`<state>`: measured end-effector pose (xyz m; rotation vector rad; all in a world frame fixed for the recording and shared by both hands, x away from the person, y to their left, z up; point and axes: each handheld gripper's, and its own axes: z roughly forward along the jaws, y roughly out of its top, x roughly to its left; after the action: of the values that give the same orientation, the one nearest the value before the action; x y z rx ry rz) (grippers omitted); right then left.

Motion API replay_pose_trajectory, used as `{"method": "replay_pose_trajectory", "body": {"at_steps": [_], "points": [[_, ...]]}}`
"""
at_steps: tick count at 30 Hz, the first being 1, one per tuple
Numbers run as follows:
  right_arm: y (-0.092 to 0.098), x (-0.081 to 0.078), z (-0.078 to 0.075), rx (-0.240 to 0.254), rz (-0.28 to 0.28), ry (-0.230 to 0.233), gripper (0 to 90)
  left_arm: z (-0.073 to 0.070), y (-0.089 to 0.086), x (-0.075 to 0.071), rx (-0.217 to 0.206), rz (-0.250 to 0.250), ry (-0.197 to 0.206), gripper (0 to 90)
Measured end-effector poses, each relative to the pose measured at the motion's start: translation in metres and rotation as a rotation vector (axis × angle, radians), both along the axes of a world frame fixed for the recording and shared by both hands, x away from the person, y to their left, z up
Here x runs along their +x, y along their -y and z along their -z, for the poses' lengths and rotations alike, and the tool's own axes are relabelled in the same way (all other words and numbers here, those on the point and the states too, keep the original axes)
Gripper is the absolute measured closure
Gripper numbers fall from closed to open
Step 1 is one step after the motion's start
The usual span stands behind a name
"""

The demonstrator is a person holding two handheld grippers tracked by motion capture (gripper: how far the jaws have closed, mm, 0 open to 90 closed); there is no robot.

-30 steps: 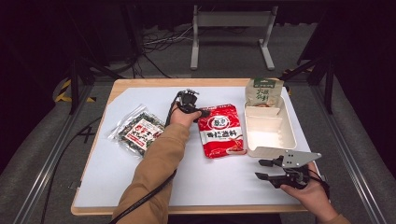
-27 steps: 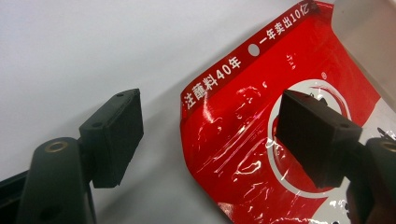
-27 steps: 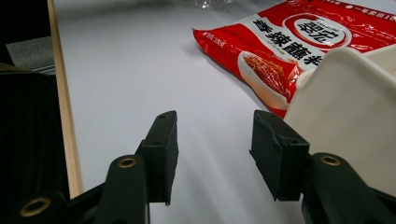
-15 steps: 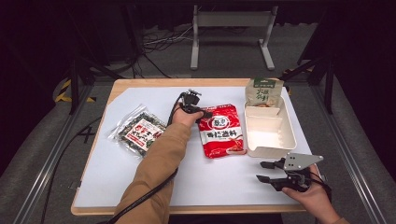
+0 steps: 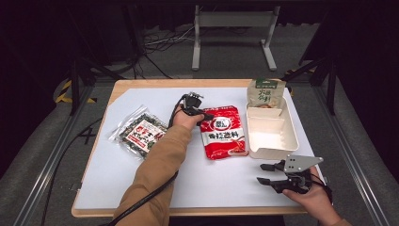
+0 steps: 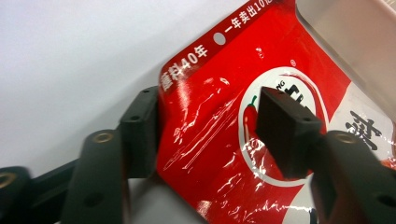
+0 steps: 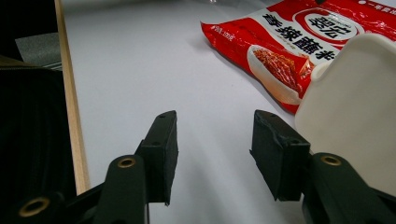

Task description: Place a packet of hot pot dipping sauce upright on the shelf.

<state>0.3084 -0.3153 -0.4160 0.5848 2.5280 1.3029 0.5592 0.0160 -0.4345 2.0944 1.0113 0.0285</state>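
Note:
A red seasoning packet (image 5: 225, 137) lies flat at mid-table. My left gripper (image 5: 203, 113) reaches over its top left corner. In the left gripper view the jaws have just been closing and straddle that corner of the red packet (image 6: 205, 98). One pad (image 6: 140, 130) sits against the packet's edge and the other rests on its printed face, with crinkled film between them and no firm pinch showing. My right gripper (image 5: 264, 174) hovers open near the front right of the table, nothing between its jaws (image 7: 212, 154).
A white rectangular tray (image 5: 272, 150) stands right of the red packet, close to my right gripper (image 7: 355, 116). A green pouch (image 5: 266, 93) leans at the tray's far end. A clear packet of dark flakes (image 5: 141, 134) lies to the left. The table's wooden edge (image 7: 70, 93) runs nearby.
Both hands stay where they were. The right gripper has shifted very slightly; the packets and the tray have not moved.

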Motion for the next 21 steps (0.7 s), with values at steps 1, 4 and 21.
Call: {"method": "replay_pose_trajectory", "body": {"at_steps": [1, 4, 21], "points": [[0.0, 0.0, 0.0, 0.0, 0.0, 0.0, 50.5, 0.0, 0.0, 0.0, 0.0, 0.0, 0.0, 49.6], [0.0, 0.0, 0.001, 0.001, 0.0, -0.002, 50.7, -0.002, -0.001, -0.002, 0.011, 0.008, 0.01, 54.6], [0.0, 0.001, 0.0, -0.001, -0.001, 0.012, 50.6, -0.015, -0.001, -0.01, 0.1, 0.001, 0.061, 89.2]]}}
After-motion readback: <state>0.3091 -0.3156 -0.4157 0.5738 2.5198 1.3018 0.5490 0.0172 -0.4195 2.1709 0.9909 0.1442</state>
